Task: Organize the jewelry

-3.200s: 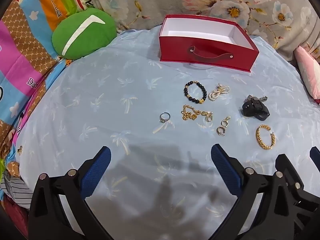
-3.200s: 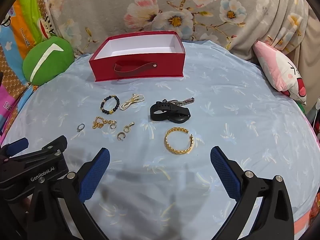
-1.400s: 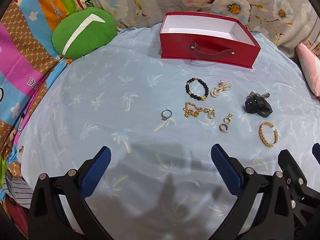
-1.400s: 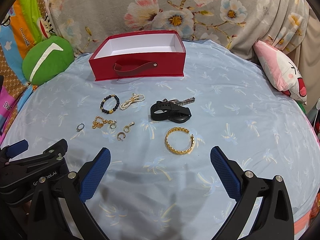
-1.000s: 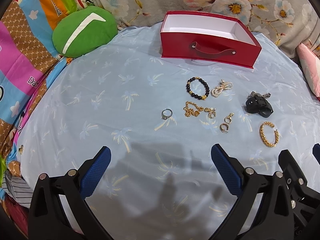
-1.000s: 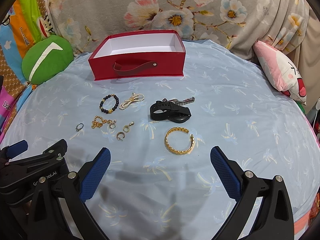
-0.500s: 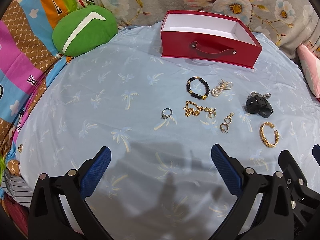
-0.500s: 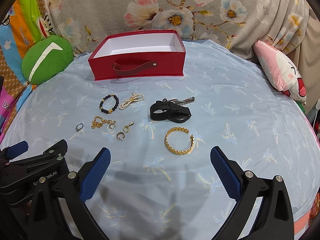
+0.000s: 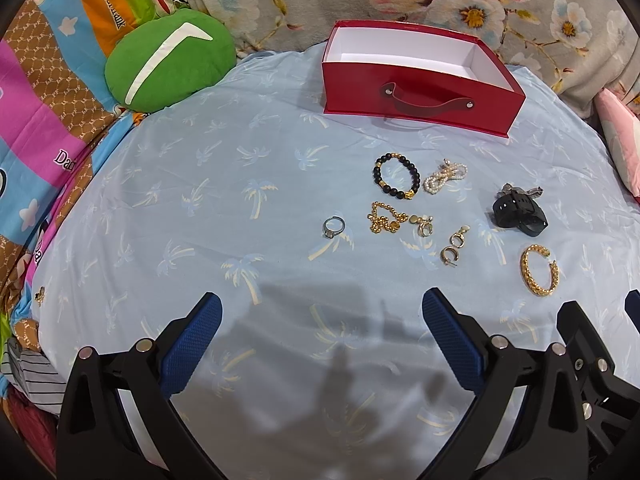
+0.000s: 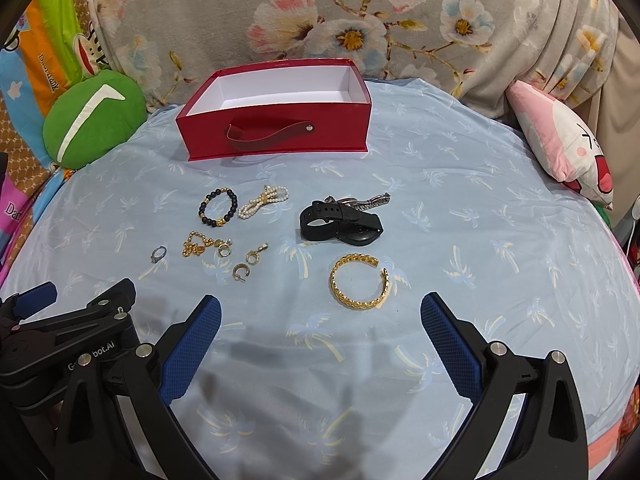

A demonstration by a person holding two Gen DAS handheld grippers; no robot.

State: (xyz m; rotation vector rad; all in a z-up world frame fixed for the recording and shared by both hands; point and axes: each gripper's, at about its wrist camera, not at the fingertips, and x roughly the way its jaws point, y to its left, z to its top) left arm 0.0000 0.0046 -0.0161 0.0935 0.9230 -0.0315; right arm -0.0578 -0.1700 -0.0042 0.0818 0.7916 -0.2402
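Home bedroom, printed bedsheet (image 10: 460,184), floral blanket (image 10: 280,12), plush cushions (image 10: 560,140)

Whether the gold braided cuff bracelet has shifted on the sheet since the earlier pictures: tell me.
No. The gold braided cuff bracelet lies just in front of the black watch, on the same palm-tree print of the blue sheet as before.

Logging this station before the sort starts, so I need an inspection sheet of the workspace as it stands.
Surface: pale blue palm-print sheet, wrinkled.
Job's things: red box open, white inside, no jewelry seen in it; black bead bracelet, pearl strand, silver ring, gold chain, gold earrings, black watch, gold cuff bangle all lie loose on the sheet.
Clutter: nothing seen.
Grippers: left gripper and right gripper, jaws wide apart, empty.
Cables: nothing seen.
Surroundings: green cushion, pink cushion, floral fabric.
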